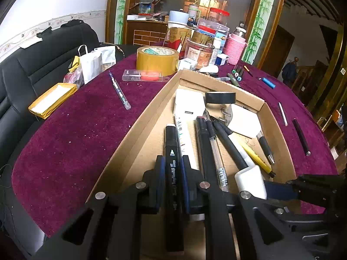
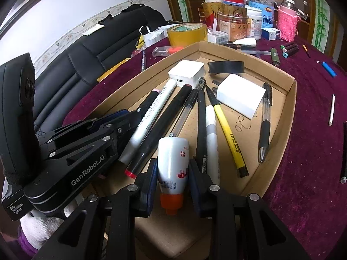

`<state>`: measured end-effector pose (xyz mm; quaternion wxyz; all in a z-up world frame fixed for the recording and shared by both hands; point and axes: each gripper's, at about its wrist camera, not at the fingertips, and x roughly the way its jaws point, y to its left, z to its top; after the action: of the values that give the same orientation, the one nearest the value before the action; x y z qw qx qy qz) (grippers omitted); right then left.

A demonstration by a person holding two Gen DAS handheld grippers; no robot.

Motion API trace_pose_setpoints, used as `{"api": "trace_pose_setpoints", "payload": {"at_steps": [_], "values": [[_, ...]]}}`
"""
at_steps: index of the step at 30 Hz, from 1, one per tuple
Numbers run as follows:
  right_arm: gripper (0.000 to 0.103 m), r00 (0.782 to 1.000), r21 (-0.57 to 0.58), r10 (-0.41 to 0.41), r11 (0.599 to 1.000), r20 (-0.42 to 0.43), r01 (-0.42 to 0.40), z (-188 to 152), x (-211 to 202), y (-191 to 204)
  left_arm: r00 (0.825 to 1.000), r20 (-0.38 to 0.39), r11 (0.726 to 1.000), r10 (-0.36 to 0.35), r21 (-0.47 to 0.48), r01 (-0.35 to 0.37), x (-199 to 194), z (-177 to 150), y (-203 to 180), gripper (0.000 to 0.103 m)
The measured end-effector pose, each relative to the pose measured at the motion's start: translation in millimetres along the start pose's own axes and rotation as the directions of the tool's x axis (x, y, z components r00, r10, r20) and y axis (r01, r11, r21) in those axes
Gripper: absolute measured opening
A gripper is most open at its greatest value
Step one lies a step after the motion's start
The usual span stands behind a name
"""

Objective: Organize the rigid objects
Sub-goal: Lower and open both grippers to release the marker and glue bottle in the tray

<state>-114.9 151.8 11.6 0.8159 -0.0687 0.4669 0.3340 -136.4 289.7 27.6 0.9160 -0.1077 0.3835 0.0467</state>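
Observation:
A shallow cardboard box [image 1: 151, 108] [image 2: 290, 99] on the purple table holds several pens and markers, two white chargers and a black tape roll [image 1: 220, 98]. My left gripper [image 1: 172, 171] is shut on a black art marker [image 1: 172, 164] over the box's near end; it also shows in the right wrist view [image 2: 121, 117]. My right gripper [image 2: 173, 173] is shut on a white glue bottle [image 2: 172, 162] with an orange cap, held over the box; the bottle shows in the left wrist view [image 1: 251, 179].
Loose on the cloth: a pen [image 1: 119, 91], a clear case with a red tool [image 1: 143, 75], a brown tape roll [image 1: 157, 59], a yellow box [image 1: 52, 99], markers [image 1: 235, 75], a blue lighter [image 1: 269, 82], more pens right [image 1: 300, 136]. Jars crowd the back. A black sofa stands left.

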Motion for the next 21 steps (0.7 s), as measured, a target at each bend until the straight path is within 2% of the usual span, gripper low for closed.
{"api": "trace_pose_setpoints", "payload": {"at_steps": [13, 21], "values": [[0.031, 0.999, -0.023, -0.036, 0.999, 0.029, 0.037, -6.5, -3.5, 3.0, 0.999, -0.012, 0.999, 0.035, 0.039, -0.034, 6.5, -1.2, -4.7, 0.015], [0.031, 0.999, -0.005, -0.028, 1.000, 0.026, 0.028, -7.1, -5.0, 0.1, 0.999, -0.014, 0.999, 0.039, 0.038, -0.039, 7.7, -1.0, -4.9, 0.015]]}}
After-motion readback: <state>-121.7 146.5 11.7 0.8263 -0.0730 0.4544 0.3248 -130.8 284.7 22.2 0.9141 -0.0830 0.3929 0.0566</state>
